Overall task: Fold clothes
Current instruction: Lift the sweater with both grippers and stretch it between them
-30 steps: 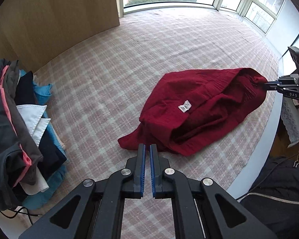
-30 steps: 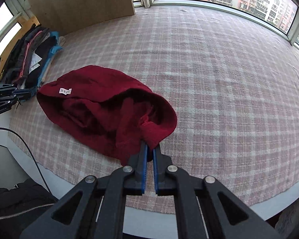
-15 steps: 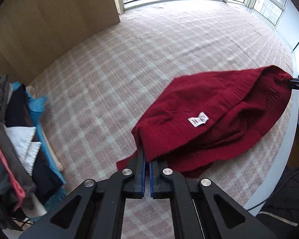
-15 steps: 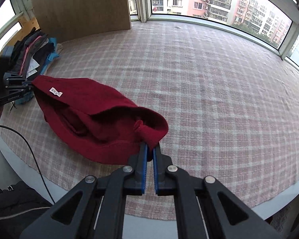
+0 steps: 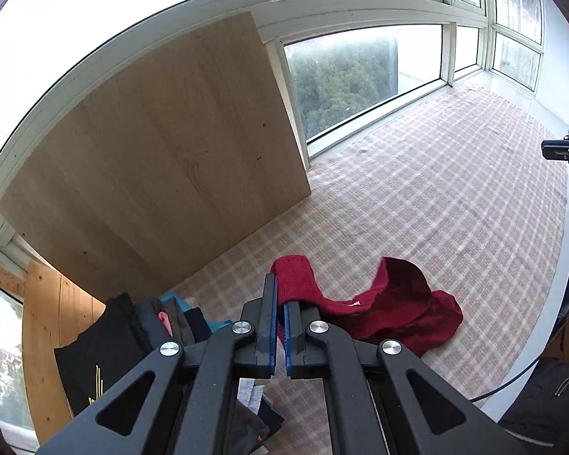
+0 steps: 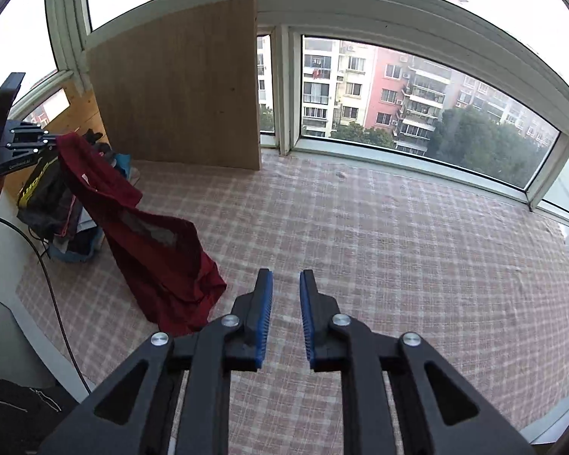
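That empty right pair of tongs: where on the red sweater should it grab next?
Probably the free bottom edge of the sweater, where it trails on the mat. It hangs from the left tongs, so the right tongs, open, could come in low from its own left side.

Right gripper (image 6: 286, 284) jaws apart and empty, red garment (image 6: 151, 235) hung from left gripper (image 6: 53, 140), hem touching checkered cloth (image 6: 398, 246)

Sweater (image 6: 159, 242) on the checked mat (image 6: 398, 235), clothes pile (image 6: 57, 204) behind, left.
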Demonstrator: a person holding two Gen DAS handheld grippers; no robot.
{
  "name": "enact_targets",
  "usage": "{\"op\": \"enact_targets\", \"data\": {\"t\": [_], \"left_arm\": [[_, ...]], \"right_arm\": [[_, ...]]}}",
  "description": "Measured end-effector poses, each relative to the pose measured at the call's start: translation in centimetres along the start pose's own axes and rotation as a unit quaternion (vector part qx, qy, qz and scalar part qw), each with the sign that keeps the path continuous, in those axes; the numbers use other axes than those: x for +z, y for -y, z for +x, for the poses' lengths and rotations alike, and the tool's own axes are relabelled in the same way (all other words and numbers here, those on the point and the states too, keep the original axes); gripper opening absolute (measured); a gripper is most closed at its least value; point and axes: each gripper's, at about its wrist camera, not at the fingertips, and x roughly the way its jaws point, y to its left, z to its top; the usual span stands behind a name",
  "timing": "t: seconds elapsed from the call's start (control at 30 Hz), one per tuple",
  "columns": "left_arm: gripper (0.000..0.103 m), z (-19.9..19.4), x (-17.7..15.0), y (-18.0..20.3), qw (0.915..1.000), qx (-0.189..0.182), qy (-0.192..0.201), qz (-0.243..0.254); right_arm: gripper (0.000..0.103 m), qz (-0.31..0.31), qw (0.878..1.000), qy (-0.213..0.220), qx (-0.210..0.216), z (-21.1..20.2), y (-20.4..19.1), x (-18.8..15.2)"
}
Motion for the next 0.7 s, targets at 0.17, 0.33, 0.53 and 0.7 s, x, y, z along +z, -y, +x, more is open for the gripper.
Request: {"op": "enact_targets", "data": {"t": [0.17,0.33,0.53,0.7], "left_arm": [[0.002,3.5,-3.4,0.6,0.9989,-0.007,-0.047,-0.005],[0.002,6.0,-5.4,0.6,0.9967,-0.014,-0.078,-0.016],[0.002,6.7,-5.9,-0.3,0.9959,-0.021,-0.084,-0.028],[0.002,7.5,-6.4,-1.5,0.9951,-0.02,-0.088,-0.04]], "right_arm": [[0.022,0.008,0.992,-0.1,0.072,11.3,-4.5,-5.4],[0.022,0.042,0.986,-0.121,0.109,18.6,-8.2,-6.8],[0.028,0.029,0.984,-0.145,0.098,22.9,-10.4,-4.4],[0.012,0.019,0.982,-0.163,0.092,24.7,-10.2,-4.0]]}}
